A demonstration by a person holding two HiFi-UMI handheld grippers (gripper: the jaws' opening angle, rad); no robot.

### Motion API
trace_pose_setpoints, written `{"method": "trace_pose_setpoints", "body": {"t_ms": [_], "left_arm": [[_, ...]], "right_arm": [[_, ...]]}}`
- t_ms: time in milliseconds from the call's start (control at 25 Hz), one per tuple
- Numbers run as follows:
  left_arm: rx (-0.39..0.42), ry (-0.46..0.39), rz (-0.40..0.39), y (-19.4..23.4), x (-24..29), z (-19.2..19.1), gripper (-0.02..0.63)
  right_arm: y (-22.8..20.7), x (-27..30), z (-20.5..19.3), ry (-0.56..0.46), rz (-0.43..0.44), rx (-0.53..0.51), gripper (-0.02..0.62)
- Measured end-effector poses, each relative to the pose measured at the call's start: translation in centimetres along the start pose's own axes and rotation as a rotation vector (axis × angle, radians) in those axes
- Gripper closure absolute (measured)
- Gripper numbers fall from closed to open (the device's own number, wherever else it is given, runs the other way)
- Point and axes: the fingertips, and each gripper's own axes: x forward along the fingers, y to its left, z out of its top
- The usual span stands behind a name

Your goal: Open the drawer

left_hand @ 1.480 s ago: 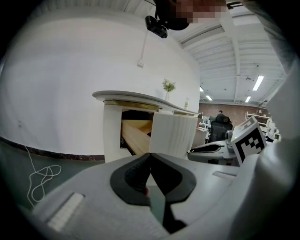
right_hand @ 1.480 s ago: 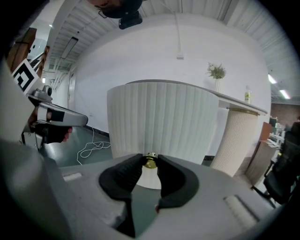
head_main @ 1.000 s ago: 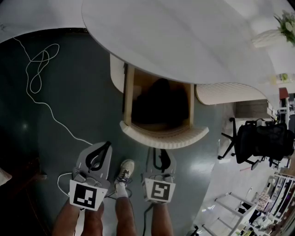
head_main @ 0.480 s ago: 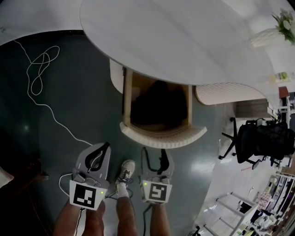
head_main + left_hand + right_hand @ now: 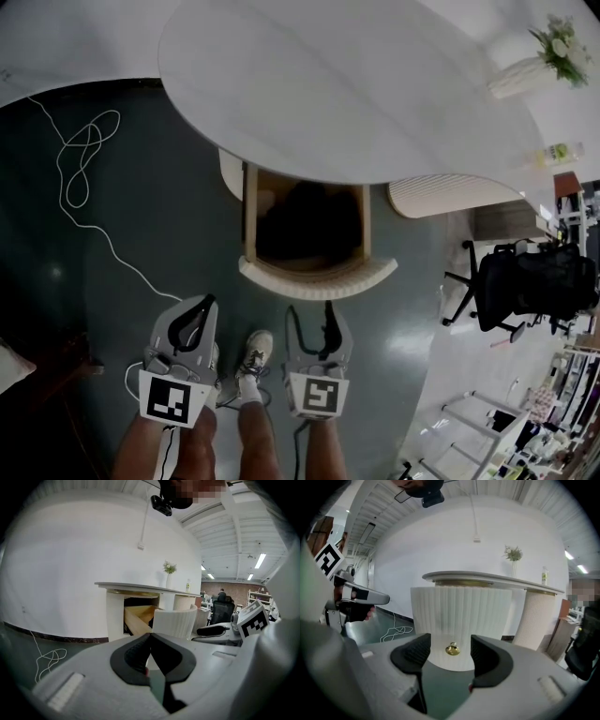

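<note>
The drawer [image 5: 319, 278] stands pulled out from under the round white table [image 5: 356, 84], its curved ribbed front toward me and its dark inside open to view. In the right gripper view the front's small brass knob [image 5: 451, 649] shows just beyond the jaws. My right gripper [image 5: 308, 309] [image 5: 450, 639] is open; its jaws have just been opening and nothing is between them. My left gripper [image 5: 208, 300] [image 5: 150, 635] is shut on nothing, left of the drawer front [image 5: 174, 620].
A white cable [image 5: 84, 159] loops over the dark floor at the left. A second ribbed pedestal [image 5: 450, 195] stands right of the drawer, with a black office chair [image 5: 525, 286] beyond. A vase of flowers [image 5: 539, 61] is on the table. My shoe [image 5: 253, 352] is between the grippers.
The right gripper's jaws went from narrow, close at the drawer front, to wide apart. Both grippers rose slightly. The drawer stays pulled out.
</note>
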Motion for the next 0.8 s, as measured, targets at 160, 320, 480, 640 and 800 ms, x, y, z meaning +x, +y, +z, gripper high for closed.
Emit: {"method": "trace_pose_setpoints", "body": {"t_ms": [160, 320, 480, 640, 800], "left_arm": [[0.012, -0.007, 0.007, 0.2, -1.0, 2.7, 0.597], [0.019, -0.03, 0.011, -0.2, -2.0, 6.6, 0.597], [0.033, -0.047, 0.009, -0.4, -3.3, 10.9, 0.597], [0.037, -0.081, 0.021, -0.3, -4.3, 15.9, 0.597], [0.055, -0.113, 0.029, -0.2, -5.8, 21.2, 0.597]], "right_arm": [[-0.4, -1.0, 3.0, -0.028, -0.007, 0.016, 0.325], [-1.3, -2.7, 6.1, -0.034, -0.012, 0.025, 0.325], [-1.7, -4.5, 9.7, -0.052, -0.017, 0.041, 0.325], [-2.5, -5.6, 14.8, -0.08, -0.02, 0.043, 0.326], [-3.0, -7.0, 20.4, -0.126, -0.021, 0.062, 0.327]]}}
